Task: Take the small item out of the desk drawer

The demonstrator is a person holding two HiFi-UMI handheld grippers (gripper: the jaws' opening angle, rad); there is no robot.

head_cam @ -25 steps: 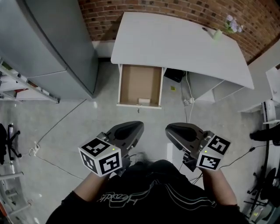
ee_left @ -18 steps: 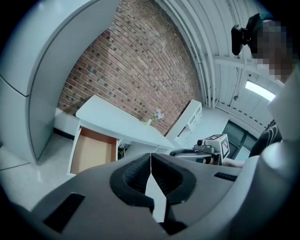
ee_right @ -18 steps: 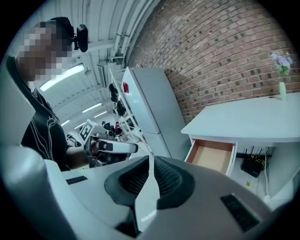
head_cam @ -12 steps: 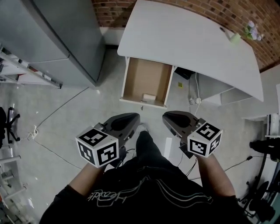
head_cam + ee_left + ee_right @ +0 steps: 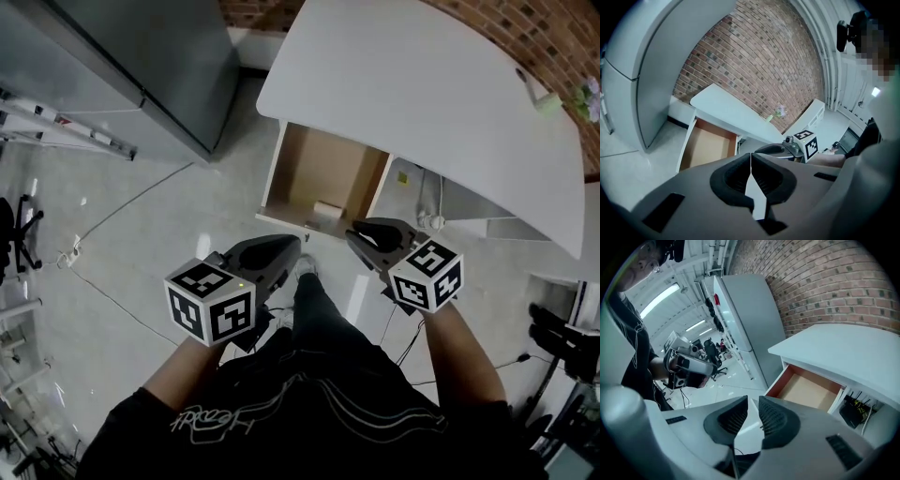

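Drawer (image 5: 309, 173) closer now, small item (image 5: 328, 208) just beyond right gripper (image 5: 361, 231), left gripper (image 5: 291, 243) alongside, jaws closed, empty

Black shirt (image 5: 309, 412) with pale, perhaps lettered print; grey left hand-held gripper (image 5: 292, 244) and right hand-held gripper (image 5: 354, 231), square-marker cubes (image 5: 211, 305).

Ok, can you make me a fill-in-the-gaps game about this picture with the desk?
1. The drawer under the white desk is pulled ___.
2. The small item lies ___ the drawer, near its front edge.
3. The wall behind the desk is built of ___.
4. The left hand-held gripper and the right hand-held gripper are both shut and hold ___.

Missing words: open; inside; brick; nothing.
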